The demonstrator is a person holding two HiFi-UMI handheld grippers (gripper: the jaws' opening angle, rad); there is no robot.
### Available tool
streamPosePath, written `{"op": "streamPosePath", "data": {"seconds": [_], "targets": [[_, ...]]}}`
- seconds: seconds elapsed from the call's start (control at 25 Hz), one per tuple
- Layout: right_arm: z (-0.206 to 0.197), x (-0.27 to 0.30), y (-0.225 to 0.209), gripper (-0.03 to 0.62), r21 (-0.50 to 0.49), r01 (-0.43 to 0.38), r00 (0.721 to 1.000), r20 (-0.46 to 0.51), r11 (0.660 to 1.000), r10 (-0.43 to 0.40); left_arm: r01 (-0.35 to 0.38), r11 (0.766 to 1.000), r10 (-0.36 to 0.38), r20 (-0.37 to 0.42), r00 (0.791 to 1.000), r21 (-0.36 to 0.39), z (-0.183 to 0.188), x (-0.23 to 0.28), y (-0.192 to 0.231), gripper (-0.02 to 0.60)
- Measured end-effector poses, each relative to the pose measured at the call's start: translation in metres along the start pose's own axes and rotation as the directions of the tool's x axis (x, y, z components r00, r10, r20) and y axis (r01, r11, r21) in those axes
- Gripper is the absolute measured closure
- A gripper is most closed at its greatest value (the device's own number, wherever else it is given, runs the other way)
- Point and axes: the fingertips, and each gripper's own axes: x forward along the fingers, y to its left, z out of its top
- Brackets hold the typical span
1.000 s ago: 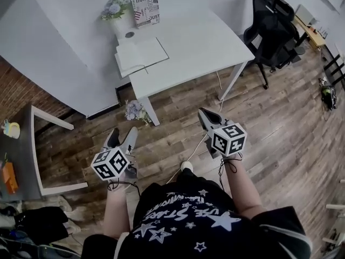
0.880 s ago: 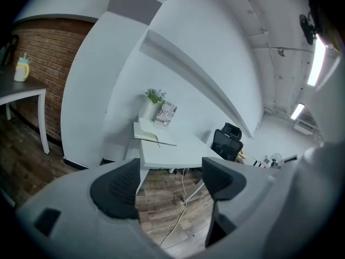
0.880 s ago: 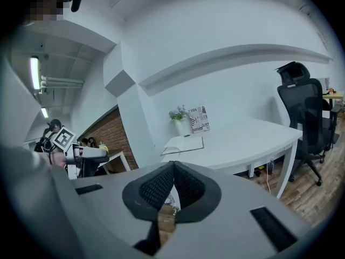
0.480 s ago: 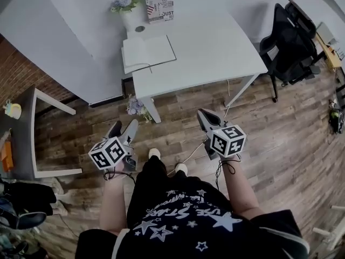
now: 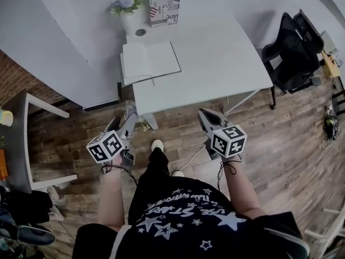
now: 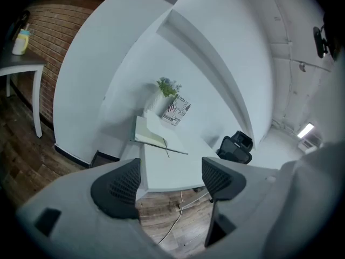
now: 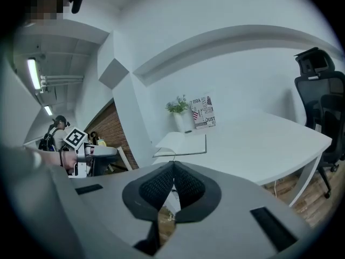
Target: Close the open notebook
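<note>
The floor [image 5: 302, 144] is long wood planks in mixed brown and grey, with a thin pale cable [image 5: 195, 154] trailing across it. A smooth white wall [image 5: 64, 36] runs behind the furniture, and rough red brick [image 5: 16, 85] shows at its left end. A white table [image 5: 215, 58] with a plain matte rectangular top and slim white legs stands against the wall. A black office chair [image 5: 296, 53] with a padded back sits just off its right end. A grey side table [image 5: 19, 139] stands at the far left.

The notebook [image 5: 149, 61] lies open and flat on the near left corner of the white table. Its pale pages face up, and a thin ribbon [image 5: 152, 80] hangs toward the edge. Behind it stands a white vase [image 5: 128, 19] holding pale blue-white flowers [image 5: 126, 1]. Just beside that stands an upright box [image 5: 164, 7] printed with black lettering and stripes.

Both tools hang over the floor, well apart from the table. The left gripper [image 5: 123, 124] has its dark ribbed pads spread apart, with only floor and table edge between them. The right gripper [image 5: 204, 114] has its pads pressed together on nothing.
</note>
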Motion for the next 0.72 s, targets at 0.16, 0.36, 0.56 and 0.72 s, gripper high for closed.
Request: {"op": "streamPosePath", "data": {"seconds": [0.16,0.36,0.56,0.72], "targets": [[0.022,0.036,-0.018,0.592,-0.004,0.023,1.000,-0.017,1.000,-0.023,0.012,0.999,-0.013,-0.008,1.000,-0.034,0.024,0.042,0.020,0.224],[0.047,0.079,-0.030,0.592,-0.005,0.045,0.999,-0.026,0.999,-0.046,0.012,1.000,-0.012,-0.040,0.999,-0.019,0.051,0.087,0.043,0.224],[0.057,0.110,-0.036,0.592,-0.007,0.065,0.996,-0.052,0.998,-0.065,-0.008,0.998,0.002,-0.080,0.997,-0.066,0.062,0.121,0.073,0.224],[0.066,0.132,-0.042,0.592,-0.009,0.084,0.994,-0.068,0.996,-0.085,-0.019,0.997,0.009,-0.118,0.993,-0.080,0.064,0.145,0.093,0.225]]}}
